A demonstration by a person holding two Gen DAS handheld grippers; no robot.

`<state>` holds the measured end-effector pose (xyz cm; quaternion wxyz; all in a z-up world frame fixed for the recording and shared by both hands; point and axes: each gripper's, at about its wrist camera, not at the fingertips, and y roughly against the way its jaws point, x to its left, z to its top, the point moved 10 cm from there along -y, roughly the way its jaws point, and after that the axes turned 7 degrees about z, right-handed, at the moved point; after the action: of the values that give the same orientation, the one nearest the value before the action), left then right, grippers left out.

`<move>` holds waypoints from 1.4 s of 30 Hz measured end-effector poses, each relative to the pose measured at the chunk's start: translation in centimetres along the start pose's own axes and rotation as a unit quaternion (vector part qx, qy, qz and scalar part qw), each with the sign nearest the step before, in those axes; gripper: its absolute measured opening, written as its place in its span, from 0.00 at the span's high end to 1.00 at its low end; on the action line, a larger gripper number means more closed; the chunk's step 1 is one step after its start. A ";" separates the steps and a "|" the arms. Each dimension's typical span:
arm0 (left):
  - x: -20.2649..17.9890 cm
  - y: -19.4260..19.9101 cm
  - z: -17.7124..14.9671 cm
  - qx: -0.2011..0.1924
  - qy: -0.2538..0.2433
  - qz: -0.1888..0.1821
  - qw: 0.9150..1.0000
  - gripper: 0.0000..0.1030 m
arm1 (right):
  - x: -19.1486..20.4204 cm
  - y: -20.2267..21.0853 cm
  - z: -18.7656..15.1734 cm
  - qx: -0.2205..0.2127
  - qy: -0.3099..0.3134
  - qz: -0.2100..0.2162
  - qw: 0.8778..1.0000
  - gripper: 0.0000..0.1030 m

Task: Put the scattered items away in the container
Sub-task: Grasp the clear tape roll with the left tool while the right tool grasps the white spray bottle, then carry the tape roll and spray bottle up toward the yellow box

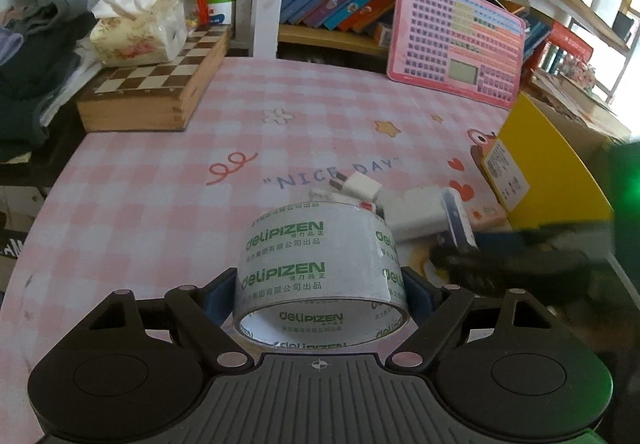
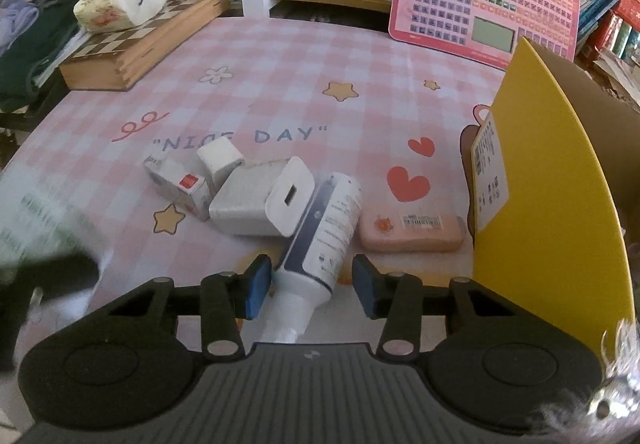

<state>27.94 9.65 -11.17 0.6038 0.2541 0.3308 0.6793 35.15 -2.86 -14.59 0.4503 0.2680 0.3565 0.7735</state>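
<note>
Here, a roll of clear tape (image 1: 320,276) is pinched between the blue pads of the left gripper (image 1: 318,298), just above the pink checked tablecloth (image 1: 160,179). A white tube (image 2: 320,232) is straddled by the right gripper (image 2: 312,286); its left pad touches the tube, its right pad stands apart. Chargers (image 2: 256,199) and a pink bar (image 2: 412,232) are seen beyond, near the yellow box (image 2: 552,183).
</note>
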 end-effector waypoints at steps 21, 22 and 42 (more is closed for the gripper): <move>-0.6 3.3 -1.2 -0.019 -0.003 -0.038 0.999 0.18 | -0.3 4.3 -1.3 -0.010 -0.022 0.018 1.000 0.70; -0.7 3.6 -1.2 -0.021 -0.003 -0.040 0.999 0.18 | 0.0 5.0 -1.4 -0.015 -0.017 0.021 1.000 0.70; -1.8 11.8 -5.8 -0.038 -0.006 -0.064 0.997 0.18 | 5.4 14.4 -7.7 -0.031 0.017 0.089 0.995 0.70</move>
<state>16.15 6.44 -5.96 0.6572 0.2134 0.3163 0.6499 19.80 -5.31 -7.33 0.3820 0.2713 0.3150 0.8254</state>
